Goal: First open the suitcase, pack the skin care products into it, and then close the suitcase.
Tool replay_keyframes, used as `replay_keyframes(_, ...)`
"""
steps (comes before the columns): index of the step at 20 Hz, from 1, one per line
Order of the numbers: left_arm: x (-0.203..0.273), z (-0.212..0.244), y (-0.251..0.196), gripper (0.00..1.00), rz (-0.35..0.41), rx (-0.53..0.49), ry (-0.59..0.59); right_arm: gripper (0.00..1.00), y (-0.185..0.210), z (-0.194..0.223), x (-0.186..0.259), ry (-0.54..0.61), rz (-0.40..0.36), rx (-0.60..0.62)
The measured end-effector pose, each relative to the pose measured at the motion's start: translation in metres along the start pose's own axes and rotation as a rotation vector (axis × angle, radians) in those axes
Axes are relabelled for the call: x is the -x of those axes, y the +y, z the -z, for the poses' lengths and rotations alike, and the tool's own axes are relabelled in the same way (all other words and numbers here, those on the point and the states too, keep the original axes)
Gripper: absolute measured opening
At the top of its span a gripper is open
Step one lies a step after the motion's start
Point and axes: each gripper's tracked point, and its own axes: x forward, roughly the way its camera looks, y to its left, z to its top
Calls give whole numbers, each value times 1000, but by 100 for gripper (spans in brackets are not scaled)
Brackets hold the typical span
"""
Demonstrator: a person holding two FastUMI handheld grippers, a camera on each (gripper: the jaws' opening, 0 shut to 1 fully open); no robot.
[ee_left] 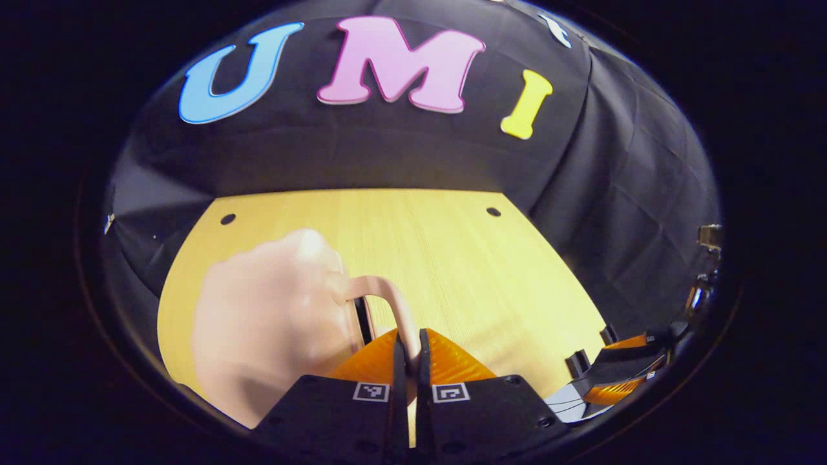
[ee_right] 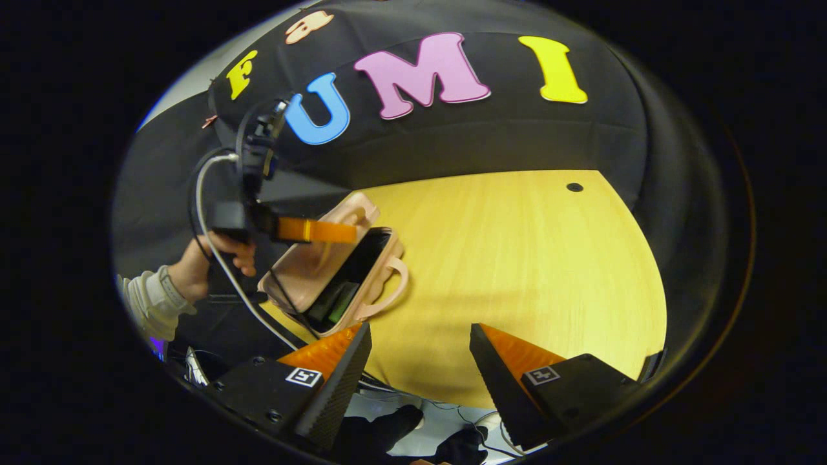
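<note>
Closing is the step in hand: the small pink plastic suitcase [ee_right: 336, 271], left on the yellow wooden table [ee_right: 517, 258], is half shut. Its handle [ee_left: 387, 303] is clenched by the left gripper [ee_left: 408, 352]; the right gripper [ee_right: 420, 361] is released. Next, the lid must be pressed down.

Left gripper view: camera rides low over the left gripper [ee_left: 408, 349], very near the pink suitcase [ee_left: 271, 323], which sits from 7 to 9 o'clock. It faces along the wooden table [ee_left: 452, 258] toward the black cloth wall [ee_left: 387, 155] at 12 o'clock. The right gripper [ee_left: 614, 374] sits at 4 o'clock.

Right gripper view: camera sits higher and farther back, looking down across the table [ee_right: 530, 258] over its own fingers [ee_right: 336, 368]. Suitcase [ee_right: 310, 265] and left gripper [ee_right: 316, 230] lie at 9 to 10 o'clock, with a hand [ee_right: 207, 265] behind.

Shared: table, suitcase, cloth wall, each other's gripper.
</note>
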Motion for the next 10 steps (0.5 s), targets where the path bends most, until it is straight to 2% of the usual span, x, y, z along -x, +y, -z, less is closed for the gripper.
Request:
replay_keyframes(2, -23, 27, -9, 10, 3, -16, 90, 97, -9, 0, 9, -21, 20, -25)
replay_keyframes(4, -33, 33, -15, 14, -8, -55, 107, 97, -22, 0, 18, -35, 46, -26)
replay_keyframes(5, -33, 35, -14, 19, -39, -65, 126, 97, -28, -1, 20, -38, 57, -26)
replay_keyframes(7, -21, 22, -19, 29, -66, -58, 110, 98, -38, -6, 26, -53, 68, -31)
replay_keyframes(8, -10, 7, -21, 27, -73, -60, 72, 97, -44, -10, 29, -59, 80, -30)
replay_keyframes(9, 3, -10, -24, 49, -96, -68, 21, 97, -53, -15, 32, -61, 111, -12)
replay_keyframes(10, 18, -29, -25, 55, -128, -73, -35, 97, -62, -24, 38, -66, 147, 26)
